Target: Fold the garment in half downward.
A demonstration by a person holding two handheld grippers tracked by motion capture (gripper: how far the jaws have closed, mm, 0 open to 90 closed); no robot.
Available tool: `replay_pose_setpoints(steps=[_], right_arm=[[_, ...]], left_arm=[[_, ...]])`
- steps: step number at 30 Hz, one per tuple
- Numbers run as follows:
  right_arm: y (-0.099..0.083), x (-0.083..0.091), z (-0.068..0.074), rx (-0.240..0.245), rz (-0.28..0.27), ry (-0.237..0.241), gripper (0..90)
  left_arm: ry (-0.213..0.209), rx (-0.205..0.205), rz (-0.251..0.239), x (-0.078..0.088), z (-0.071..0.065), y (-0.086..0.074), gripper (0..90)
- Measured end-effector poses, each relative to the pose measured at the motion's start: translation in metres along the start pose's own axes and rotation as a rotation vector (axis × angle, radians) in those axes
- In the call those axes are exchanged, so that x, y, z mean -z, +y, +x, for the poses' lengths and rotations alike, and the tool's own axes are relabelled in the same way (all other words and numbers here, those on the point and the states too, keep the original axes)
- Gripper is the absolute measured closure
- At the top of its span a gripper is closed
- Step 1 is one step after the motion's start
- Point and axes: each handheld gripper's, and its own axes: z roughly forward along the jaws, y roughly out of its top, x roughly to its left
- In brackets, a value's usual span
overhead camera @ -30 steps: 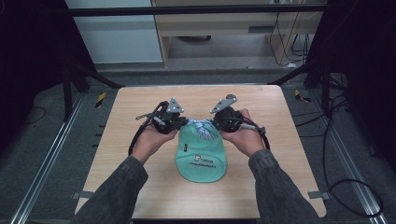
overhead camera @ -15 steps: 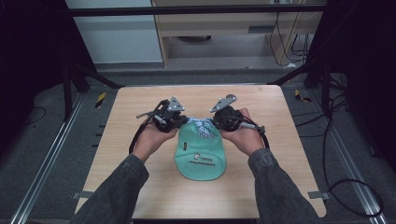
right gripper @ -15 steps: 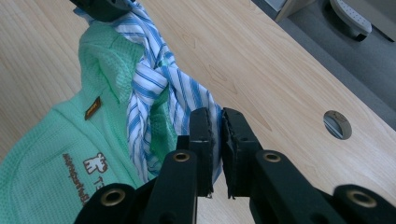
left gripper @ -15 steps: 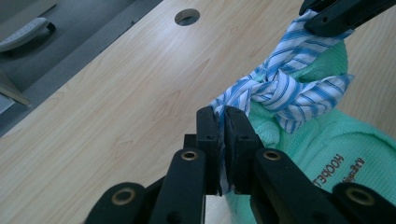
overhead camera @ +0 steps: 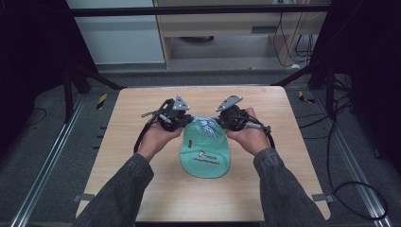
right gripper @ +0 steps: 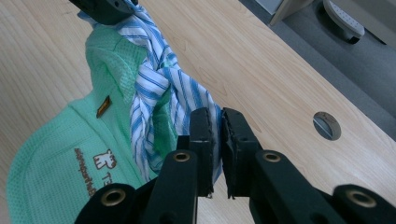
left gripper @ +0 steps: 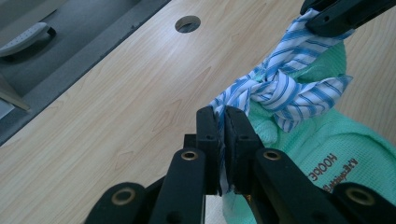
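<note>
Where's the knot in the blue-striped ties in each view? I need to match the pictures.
High view: knot at centre, between the two claws, at the green cap's far end.
Left gripper view: knot right of centre, above the closed jaws.
Right gripper view: knot upper left of centre.
Shared landmark: the printed logo on the green cap.

The garment is mint green with a waffle texture and brown lettering. Its tie is white with blue stripes. The tabletop is pale wood grain. Each tool's jaws are black.
</note>
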Motion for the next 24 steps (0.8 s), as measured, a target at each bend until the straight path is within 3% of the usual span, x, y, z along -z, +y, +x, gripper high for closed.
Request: replay_pose_setpoints(steps=[12,24], right_arm=[[-0.015,0.0,0.003,0.003,-0.02,-0.008,83.1],[-0.025,-0.003,0.01,0.017,-0.025,-0.004,83.2]], left_arm=[[0.019,-0.035,-0.01,-0.004,-0.013,-0.002,85.4],[0.023,-0.039,-0.017,-0.005,-0.02,-0.012,85.4]])
